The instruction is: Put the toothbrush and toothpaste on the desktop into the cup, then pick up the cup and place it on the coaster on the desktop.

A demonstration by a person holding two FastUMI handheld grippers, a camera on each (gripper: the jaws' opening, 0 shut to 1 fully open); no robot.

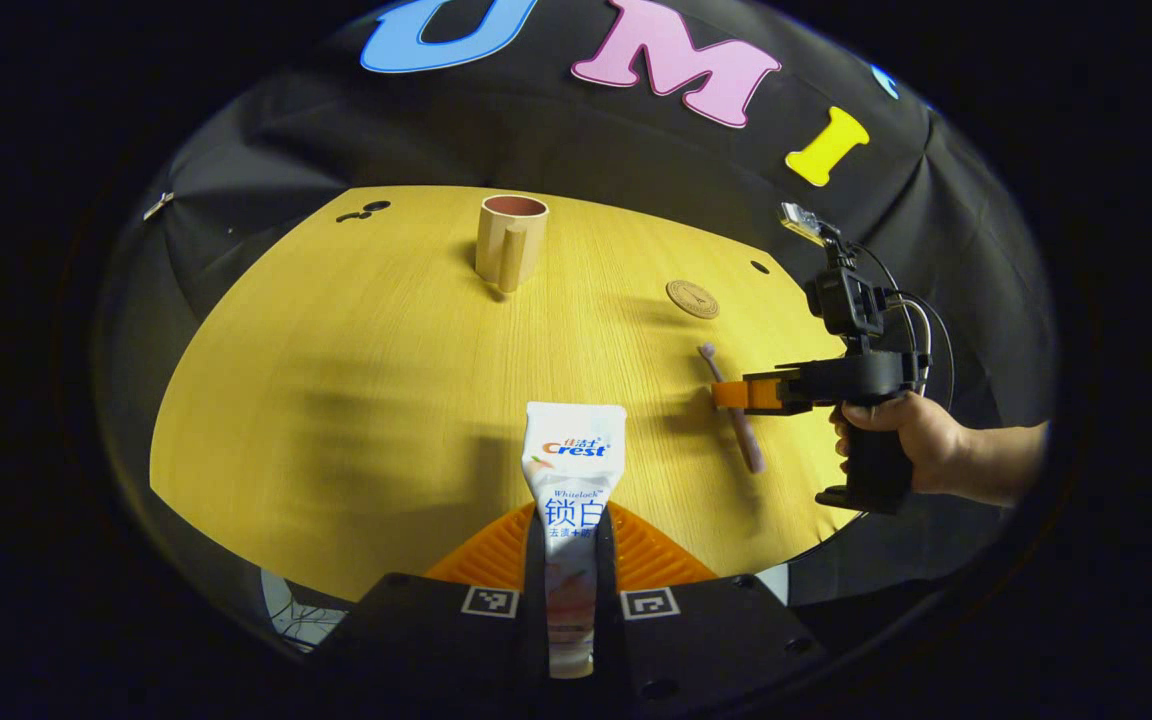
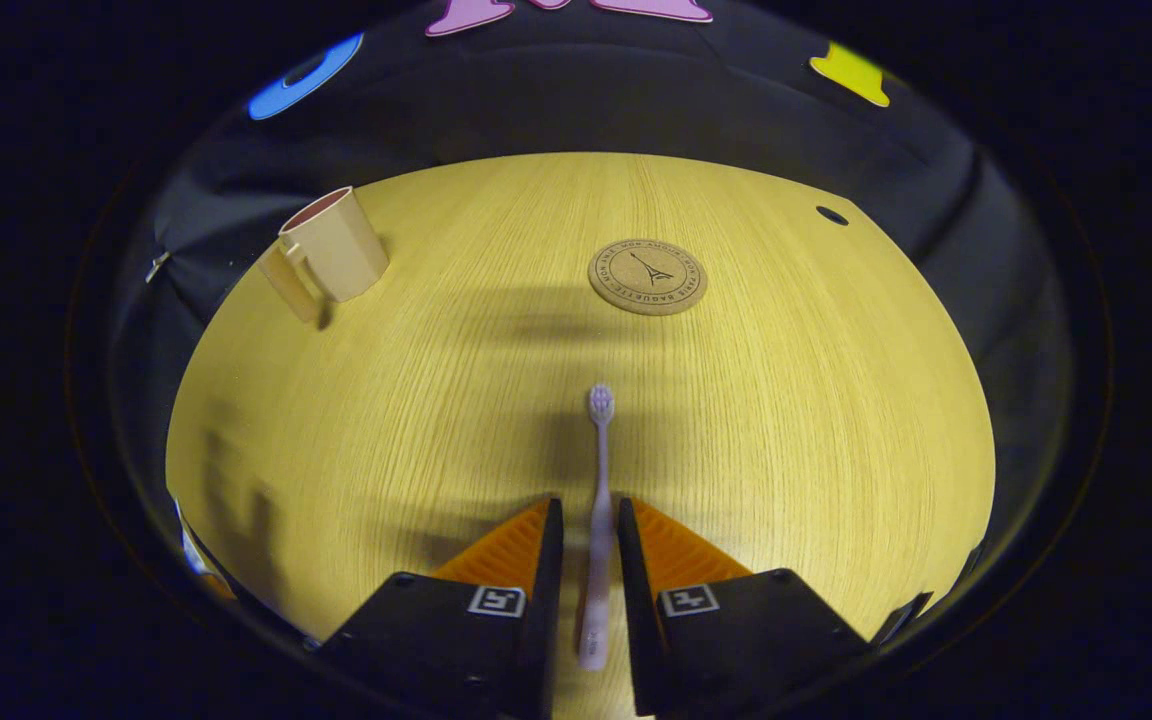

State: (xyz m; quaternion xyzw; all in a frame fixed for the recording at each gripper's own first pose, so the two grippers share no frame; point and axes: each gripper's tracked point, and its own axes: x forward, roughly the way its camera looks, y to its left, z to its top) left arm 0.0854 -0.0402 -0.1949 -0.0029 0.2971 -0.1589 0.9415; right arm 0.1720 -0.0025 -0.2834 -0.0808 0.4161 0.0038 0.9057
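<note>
Toothpaste (image 1: pixel 573 470) sits clamped in your left gripper (image 1: pixel 570 560), jaws closed on the lower body of the tube, crimped end pointing toward the cup (image 1: pixel 511 242) far across the desk (image 1: pixel 336 400); it's soft and light, so hold it mid-body and gently. Your right gripper (image 2: pixel 591 560) straddles the toothbrush (image 2: pixel 598 500), jaws narrowly parted either side of the handle, contact not certain. That handle looks thin, stiff and slick; grip its middle. Bristles point at the coaster (image 2: pixel 647 276), right of the cup.
</note>
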